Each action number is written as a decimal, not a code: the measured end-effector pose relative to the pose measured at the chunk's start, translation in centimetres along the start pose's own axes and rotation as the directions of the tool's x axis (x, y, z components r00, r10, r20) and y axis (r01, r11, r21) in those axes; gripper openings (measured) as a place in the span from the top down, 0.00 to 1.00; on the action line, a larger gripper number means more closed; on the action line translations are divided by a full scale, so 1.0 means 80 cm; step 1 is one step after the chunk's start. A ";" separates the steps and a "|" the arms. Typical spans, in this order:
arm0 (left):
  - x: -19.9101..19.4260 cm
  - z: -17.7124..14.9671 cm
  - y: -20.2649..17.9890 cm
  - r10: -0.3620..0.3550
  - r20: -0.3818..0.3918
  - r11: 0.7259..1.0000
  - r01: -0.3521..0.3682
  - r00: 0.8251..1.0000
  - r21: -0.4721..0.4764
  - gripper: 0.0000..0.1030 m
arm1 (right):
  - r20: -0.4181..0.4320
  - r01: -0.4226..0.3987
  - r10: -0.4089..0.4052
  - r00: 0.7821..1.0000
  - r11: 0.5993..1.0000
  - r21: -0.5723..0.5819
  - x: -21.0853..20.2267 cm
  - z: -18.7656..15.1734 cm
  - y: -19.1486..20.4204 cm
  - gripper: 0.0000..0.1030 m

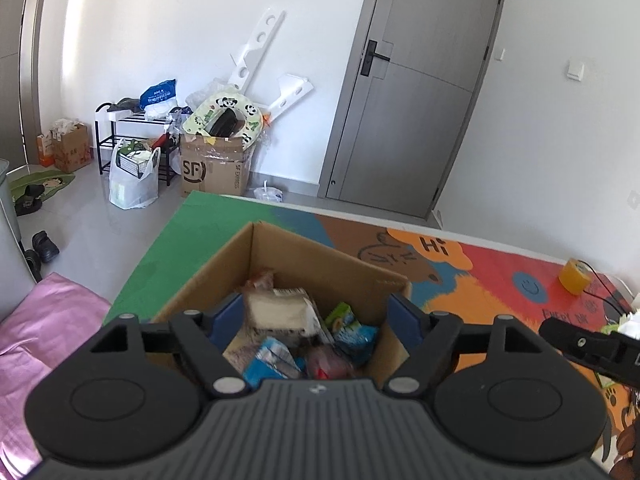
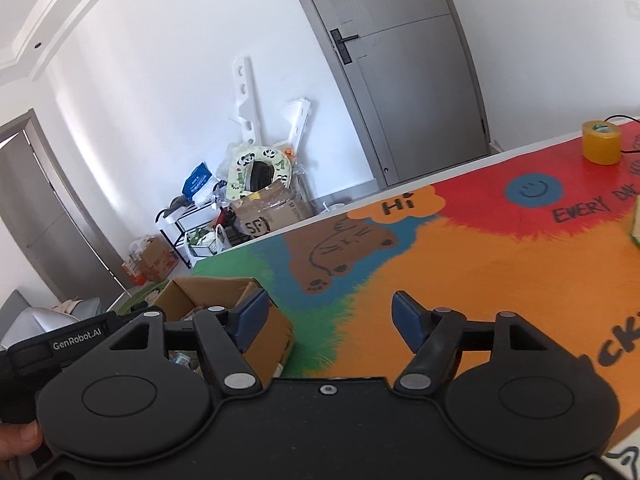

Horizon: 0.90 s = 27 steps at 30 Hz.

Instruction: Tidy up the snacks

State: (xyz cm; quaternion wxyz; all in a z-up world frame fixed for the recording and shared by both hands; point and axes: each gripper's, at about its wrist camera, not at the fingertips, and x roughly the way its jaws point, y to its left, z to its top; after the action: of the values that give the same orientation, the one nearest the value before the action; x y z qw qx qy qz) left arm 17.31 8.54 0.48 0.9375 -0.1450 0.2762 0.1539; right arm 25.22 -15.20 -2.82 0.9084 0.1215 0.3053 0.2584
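Observation:
An open cardboard box stands on the colourful table mat and holds several snack packs: a white packet, a green-and-blue one, a blue one and a red one. My left gripper hovers over the box, open, with nothing between its blue pads. In the right wrist view the box lies to the left. My right gripper is open over bare orange mat, empty, with its left pad in front of the box's near corner.
A yellow tape roll sits at the far right of the table with a black cable behind it. A green-edged item peeks in at the right. Pink cloth lies left of the table. Clutter and a grey door stand beyond.

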 end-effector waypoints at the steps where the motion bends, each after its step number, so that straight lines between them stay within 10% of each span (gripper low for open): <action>1: -0.003 -0.003 -0.002 0.000 -0.001 1.000 0.000 1.000 0.001 0.23 | 0.005 0.000 0.000 1.000 1.000 0.000 -0.005 -0.001 -0.003 0.29; 27: -0.085 -0.059 -0.031 -0.064 -0.004 0.997 0.064 0.998 0.054 0.06 | 0.043 0.032 -0.033 0.999 0.999 0.010 -0.103 -0.045 -0.040 0.00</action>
State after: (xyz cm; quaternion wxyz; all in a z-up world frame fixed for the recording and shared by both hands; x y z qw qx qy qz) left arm 10.59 3.17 0.98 0.9452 -0.1288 0.2767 0.1161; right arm 18.64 -22.17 -2.80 0.9183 0.1261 0.2888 0.2396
